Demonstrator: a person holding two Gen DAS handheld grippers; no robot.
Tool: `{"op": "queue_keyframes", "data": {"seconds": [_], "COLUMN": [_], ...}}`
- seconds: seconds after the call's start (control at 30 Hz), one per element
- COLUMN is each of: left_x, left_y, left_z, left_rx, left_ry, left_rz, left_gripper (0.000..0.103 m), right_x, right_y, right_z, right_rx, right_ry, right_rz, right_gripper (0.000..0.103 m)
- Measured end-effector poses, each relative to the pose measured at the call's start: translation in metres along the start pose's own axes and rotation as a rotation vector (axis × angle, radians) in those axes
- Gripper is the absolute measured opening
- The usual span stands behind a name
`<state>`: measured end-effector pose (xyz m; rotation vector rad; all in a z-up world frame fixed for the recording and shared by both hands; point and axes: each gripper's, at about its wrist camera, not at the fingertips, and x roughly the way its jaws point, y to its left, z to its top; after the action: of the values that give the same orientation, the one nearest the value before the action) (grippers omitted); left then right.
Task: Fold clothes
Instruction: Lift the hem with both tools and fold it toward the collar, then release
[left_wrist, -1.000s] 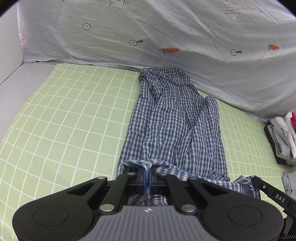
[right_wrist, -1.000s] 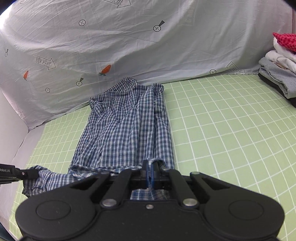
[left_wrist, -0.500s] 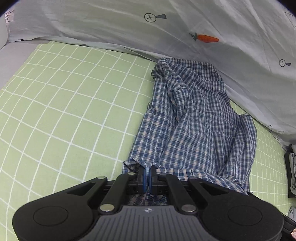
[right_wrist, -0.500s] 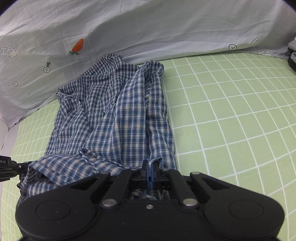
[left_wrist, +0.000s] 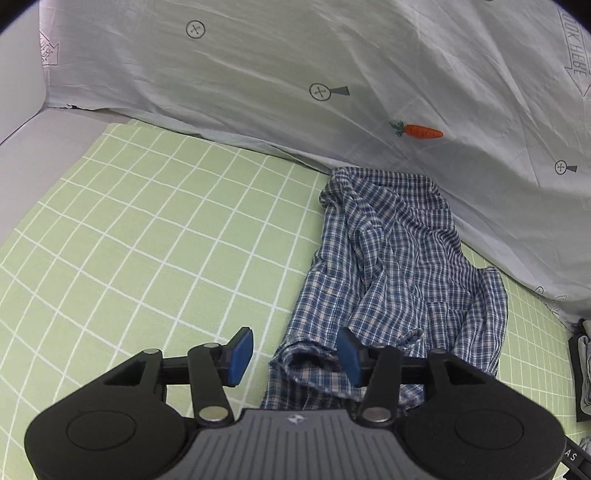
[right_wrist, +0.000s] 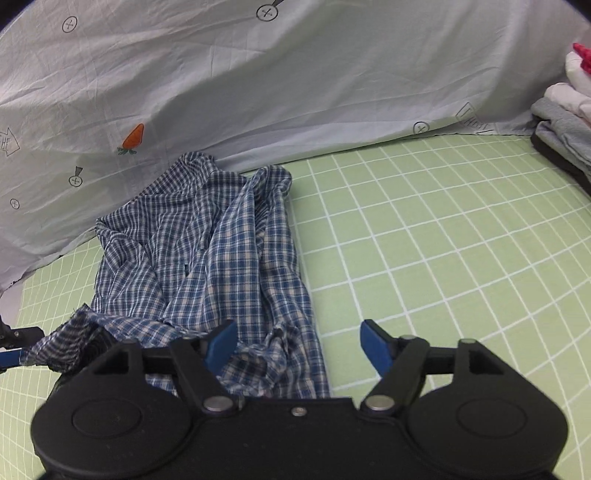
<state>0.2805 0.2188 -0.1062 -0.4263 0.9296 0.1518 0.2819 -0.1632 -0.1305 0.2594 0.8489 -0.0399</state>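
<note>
Left claw (left_wrist: 294, 356): released, spread over shirt hem.
Right claw (right_wrist: 299, 345): released.
Plaid shirt (left_wrist: 399, 273): crumpled, 12 o'clock.

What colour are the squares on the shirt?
Blue and white checks on the shirt, clearest in the right wrist view.

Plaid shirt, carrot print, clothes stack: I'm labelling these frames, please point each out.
plaid shirt (left_wrist: 399, 266): left wrist view, wrinkled middle of the fabric.
carrot print (left_wrist: 421, 131): left wrist view, orange body on the grey sheet.
clothes stack (right_wrist: 565, 125): right wrist view, grey folded layer.
</note>
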Motion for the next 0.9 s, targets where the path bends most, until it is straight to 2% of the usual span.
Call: {"op": "queue_keyframes", "data": {"seconds": [0.1, 0.17, 0.2, 0.23, 0.37, 0.5, 0.7, 0.8, 0.87, 0.9], "left_x": [-0.016, -0.021, -0.022, -0.021, -0.012, 0.006, 0.056, 0.081, 0.094, 0.099], "left_y": [0.011, 0.016, 0.016, 0.015, -0.005, -0.03, -0.044, -0.047, -0.046, -0.045], "left_z": [-0.016, -0.028, -0.034, -0.041, -0.061, -0.061, -0.033, -0.015, -0.001, 0.005], "left_rx": [0.005, 0.018, 0.026, 0.034, 0.128, 0.231, 0.227, 0.208, 0.182, 0.169], "left_ry": [0.016, 0.047, 0.065, 0.085, 0.137, 0.147, 0.157, 0.148, 0.13, 0.12], "left_rz": [-0.002, -0.011, -0.017, -0.027, -0.077, -0.098, -0.07, -0.027, -0.001, 0.012], "left_gripper": [0.054, 0.054, 0.054, 0.054, 0.054, 0.057, 0.059, 0.059, 0.059, 0.059], "right_x": [-0.009, -0.016, -0.019, -0.022, -0.026, -0.008, 0.045, 0.075, 0.091, 0.095], "right_y": [0.005, 0.008, 0.009, 0.011, 0.023, 0.035, 0.051, 0.055, 0.057, 0.057], "right_z": [-0.015, -0.025, -0.03, -0.035, -0.044, -0.034, -0.01, 0.005, 0.015, 0.021], "right_rx": [-0.011, -0.018, -0.022, -0.026, -0.065, -0.103, -0.138, -0.121, -0.108, -0.107], "right_ry": [0.022, 0.036, 0.043, 0.05, 0.045, 0.054, 0.095, 0.105, 0.093, 0.073], "right_rz": [0.039, 0.065, 0.077, 0.09, 0.123, 0.142, 0.141, 0.118, 0.104, 0.092], "right_gripper": [0.077, 0.062, 0.043, 0.033, 0.032, 0.032, 0.032, 0.032, 0.034, 0.039]}}
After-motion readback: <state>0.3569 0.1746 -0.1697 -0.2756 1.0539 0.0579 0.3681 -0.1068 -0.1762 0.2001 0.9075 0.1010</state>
